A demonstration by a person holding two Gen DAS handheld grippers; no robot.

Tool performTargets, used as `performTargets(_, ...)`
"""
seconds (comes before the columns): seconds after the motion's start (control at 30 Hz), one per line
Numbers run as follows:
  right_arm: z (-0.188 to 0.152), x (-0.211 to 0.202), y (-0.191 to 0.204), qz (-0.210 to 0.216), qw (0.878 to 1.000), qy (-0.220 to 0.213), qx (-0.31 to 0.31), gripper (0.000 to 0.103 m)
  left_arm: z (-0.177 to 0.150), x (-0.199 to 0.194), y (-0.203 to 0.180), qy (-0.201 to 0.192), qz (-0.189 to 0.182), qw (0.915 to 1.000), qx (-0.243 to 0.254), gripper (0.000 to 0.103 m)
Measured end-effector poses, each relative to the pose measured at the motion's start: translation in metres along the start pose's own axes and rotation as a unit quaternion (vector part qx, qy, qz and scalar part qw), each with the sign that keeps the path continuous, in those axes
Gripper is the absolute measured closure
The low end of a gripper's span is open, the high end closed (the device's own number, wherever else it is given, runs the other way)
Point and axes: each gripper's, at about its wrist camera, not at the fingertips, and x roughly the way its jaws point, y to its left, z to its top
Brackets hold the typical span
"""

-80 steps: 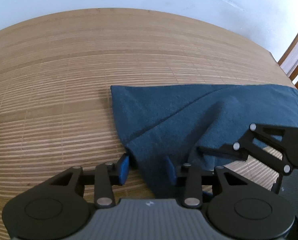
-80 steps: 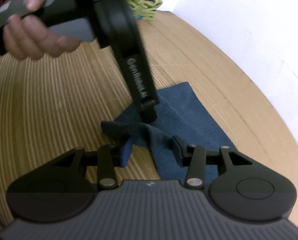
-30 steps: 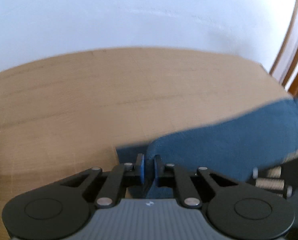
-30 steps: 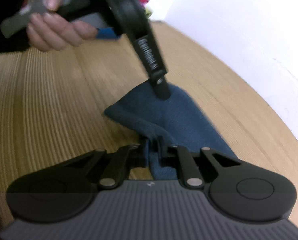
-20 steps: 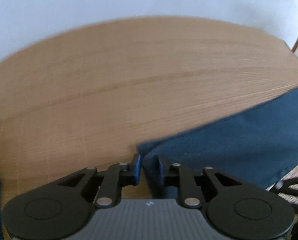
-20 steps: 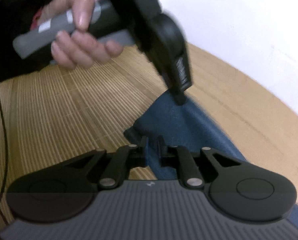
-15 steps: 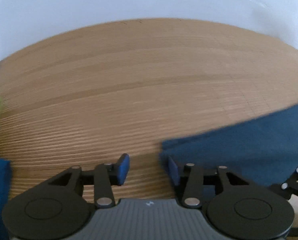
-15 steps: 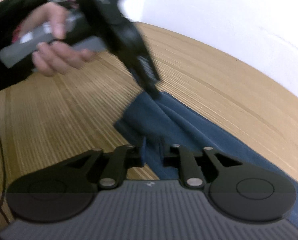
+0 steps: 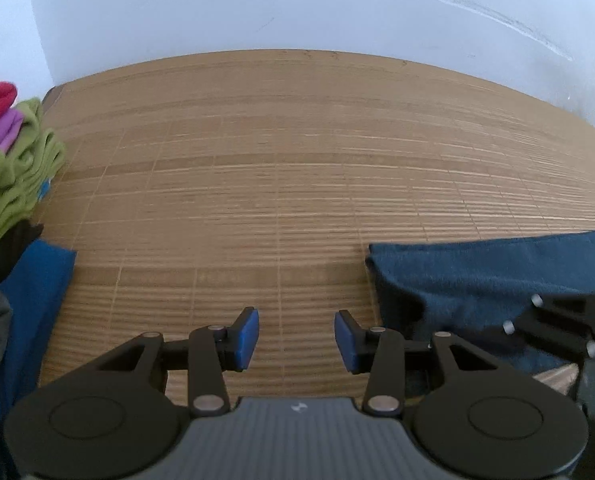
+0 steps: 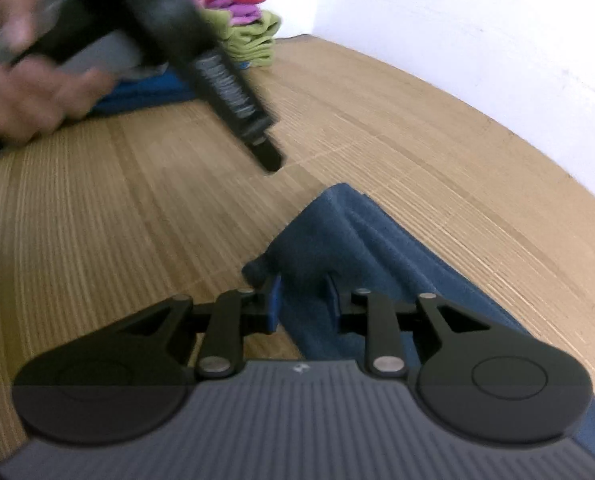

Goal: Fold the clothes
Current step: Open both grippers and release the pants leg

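Observation:
A dark blue cloth [image 9: 477,280] lies folded on the bamboo mat [image 9: 277,160], at the right of the left wrist view. My left gripper [image 9: 296,338] is open over bare mat, just left of the cloth's corner, with nothing between its blue pads. The right wrist view shows the left gripper [image 10: 267,162] blurred, above and to the left of the cloth [image 10: 357,232]. My right gripper [image 10: 302,300] is open at the cloth's near corner; a fold of the cloth lies between its parted fingers. The right gripper's linkage [image 9: 557,328] rests over the cloth.
A stack of folded clothes, green [image 9: 13,184] with purple and pink on top, stands at the mat's far left, seen as a stack [image 10: 249,28] in the right wrist view. A brighter blue cloth [image 9: 37,292] lies beside it. A hand [image 10: 29,96] holds the left gripper. A white wall runs behind.
Both grippers were shut on the dark blue cloth and have opened. The cloth now lies on the mat. The left gripper has moved left, off the cloth's corner.

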Motion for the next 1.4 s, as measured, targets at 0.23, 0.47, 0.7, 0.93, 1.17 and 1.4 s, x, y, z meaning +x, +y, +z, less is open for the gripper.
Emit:
performTargets(0.23, 0.008, 0.006, -0.035, 0.120, 0.970, -0.020, 0.210, 0.096, -0.008, -0.013, 0.014, -0.012, 0.001, 0.9998, -0.016, 0.058)
performTargets(0.47, 0.003, -0.006, -0.023, 0.087, 0.981, -0.030, 0.169, 0.089, -0.012, -0.013, 0.009, -0.007, -0.023, 0.9997, -0.002, 0.057)
performTargets(0.7, -0.007, -0.021, -0.012, 0.034, 0.998, -0.017, 0.052, 0.057, -0.019, 0.001, -0.008, 0.014, -0.039, 0.9991, 0.005, 0.056)
performTargets(0.93, -0.001, 0.008, -0.025, 0.038, 0.997, -0.005, 0.070, 0.078, -0.021, 0.002, 0.000, 0.014, -0.033, 0.9993, -0.009, 0.056)
performTargets(1.17, 0.000, -0.032, -0.092, 0.114, 0.936, -0.092, 0.321, 0.098, -0.027, 0.001, 0.009, 0.015, -0.031, 0.9992, -0.019, 0.056)
performTargets(1.4, 0.019, -0.034, -0.068, 0.099, 0.957, -0.077, 0.263, 0.095, -0.034, -0.003, 0.012, 0.018, -0.028, 0.9991, -0.026, 0.056)
